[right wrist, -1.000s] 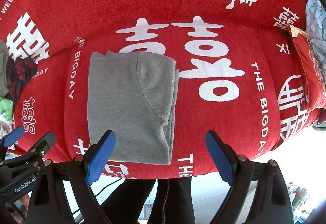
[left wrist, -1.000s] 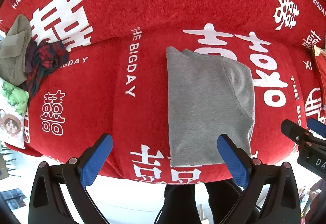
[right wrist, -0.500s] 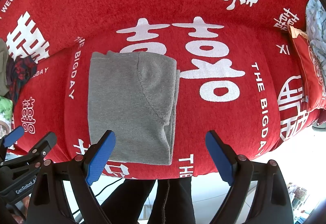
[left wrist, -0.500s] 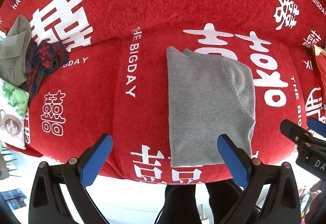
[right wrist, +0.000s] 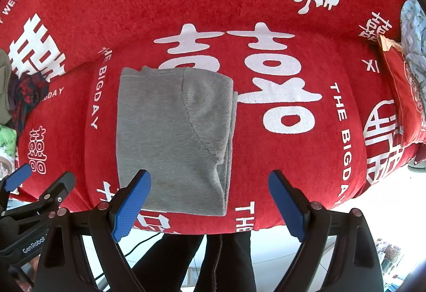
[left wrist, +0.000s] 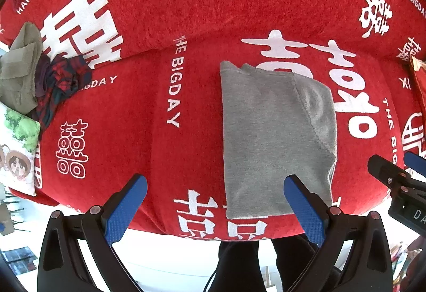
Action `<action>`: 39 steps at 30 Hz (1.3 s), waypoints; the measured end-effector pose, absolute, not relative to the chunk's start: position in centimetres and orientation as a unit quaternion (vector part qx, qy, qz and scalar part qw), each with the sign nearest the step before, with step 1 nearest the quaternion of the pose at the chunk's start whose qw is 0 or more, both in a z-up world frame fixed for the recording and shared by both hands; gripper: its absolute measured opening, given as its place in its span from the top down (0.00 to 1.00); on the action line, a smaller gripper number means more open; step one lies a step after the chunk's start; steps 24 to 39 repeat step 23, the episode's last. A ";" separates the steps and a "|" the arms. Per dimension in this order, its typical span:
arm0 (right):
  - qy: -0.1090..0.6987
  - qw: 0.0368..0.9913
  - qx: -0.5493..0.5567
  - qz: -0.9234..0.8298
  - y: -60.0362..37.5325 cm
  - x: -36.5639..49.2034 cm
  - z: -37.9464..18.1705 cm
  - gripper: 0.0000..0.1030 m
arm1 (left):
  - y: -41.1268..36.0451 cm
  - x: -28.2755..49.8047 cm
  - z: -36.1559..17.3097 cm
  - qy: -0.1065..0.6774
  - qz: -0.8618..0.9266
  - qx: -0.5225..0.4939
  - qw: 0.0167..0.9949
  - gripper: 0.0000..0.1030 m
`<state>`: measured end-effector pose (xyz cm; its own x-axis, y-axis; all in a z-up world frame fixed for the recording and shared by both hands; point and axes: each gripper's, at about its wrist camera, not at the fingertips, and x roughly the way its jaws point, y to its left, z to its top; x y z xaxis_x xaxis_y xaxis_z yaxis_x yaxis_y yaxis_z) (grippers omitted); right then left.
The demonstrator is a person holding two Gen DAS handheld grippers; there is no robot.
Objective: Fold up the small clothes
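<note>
A grey garment (left wrist: 274,137) (right wrist: 173,137) lies folded into a rectangle on the red sofa seat (left wrist: 127,132) (right wrist: 293,164), its long side running front to back. My left gripper (left wrist: 214,205) hovers above the seat's front edge, open, with nothing between its blue pads; its right pad overlaps the garment's near corner in the picture. My right gripper (right wrist: 209,203) hangs open too, above the garment's near right corner, holding nothing. Each gripper shows at the edge of the other's view.
A pile of clothes, olive (left wrist: 20,71) and dark plaid (left wrist: 60,82), sits at the sofa's left end by a printed cushion (left wrist: 17,148). A red cushion (right wrist: 404,95) and pale fabric (right wrist: 414,34) lie at the right end. A person's dark trouser legs (right wrist: 199,260) stand before the sofa.
</note>
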<state>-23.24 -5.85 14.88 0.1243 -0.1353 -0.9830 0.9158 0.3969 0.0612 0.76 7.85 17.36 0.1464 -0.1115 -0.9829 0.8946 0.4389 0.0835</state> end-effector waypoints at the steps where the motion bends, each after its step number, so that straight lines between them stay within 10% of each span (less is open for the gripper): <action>1: 0.524 0.651 0.372 -0.404 -5.9 -23.2 14.9 0.11 | 7.8 0.7 17.4 0.531 -0.381 0.369 0.661 0.00; 39: 0.530 0.652 0.365 -0.401 -5.4 -22.8 14.5 0.11 | 7.9 0.7 17.4 0.533 -0.388 0.353 0.663 0.00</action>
